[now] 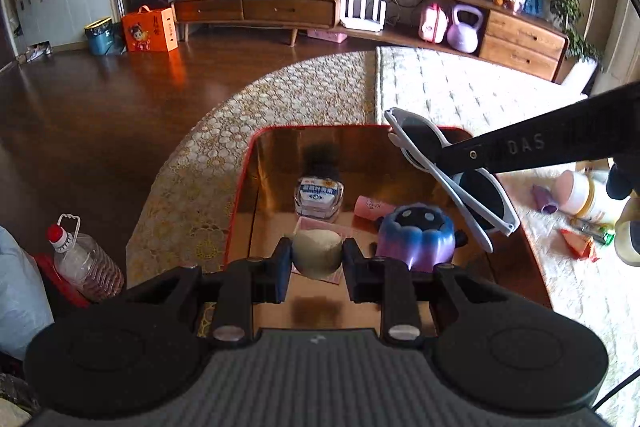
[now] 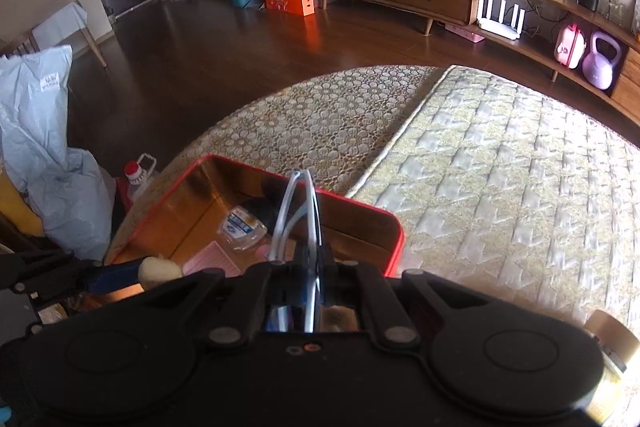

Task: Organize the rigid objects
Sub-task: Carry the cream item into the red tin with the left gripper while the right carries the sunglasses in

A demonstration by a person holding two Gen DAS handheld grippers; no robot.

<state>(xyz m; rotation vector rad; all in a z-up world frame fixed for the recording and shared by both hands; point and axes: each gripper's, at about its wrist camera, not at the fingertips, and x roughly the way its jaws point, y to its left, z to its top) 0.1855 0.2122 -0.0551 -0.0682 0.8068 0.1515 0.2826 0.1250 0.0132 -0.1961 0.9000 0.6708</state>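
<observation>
A red tin box [image 1: 240, 187] with a gold inside sits on the bed. In it lie a small clear bottle [image 1: 319, 197], a pink tube [image 1: 370, 206], a pink card [image 1: 310, 225] and a purple-blue toy [image 1: 416, 237]. My left gripper [image 1: 316, 253] is shut on a pale round ball [image 1: 317, 251] low over the box. My right gripper [image 1: 452, 157] is shut on white-framed sunglasses [image 1: 476, 187] held over the box's right side. In the right wrist view the sunglasses [image 2: 298, 211] stand edge-on between the jaws above the box [image 2: 394, 231], and the ball [image 2: 158, 273] shows at left.
The bed has a patterned cover [image 1: 312, 95] and a quilted mattress [image 1: 460, 87]. Loose items, a white jar [image 1: 584, 195] and small wrappers [image 1: 580, 243], lie on the bed right of the box. A plastic bottle [image 1: 86, 263] stands on the floor at left. A wooden TV cabinet [image 1: 360, 7] runs along the far wall.
</observation>
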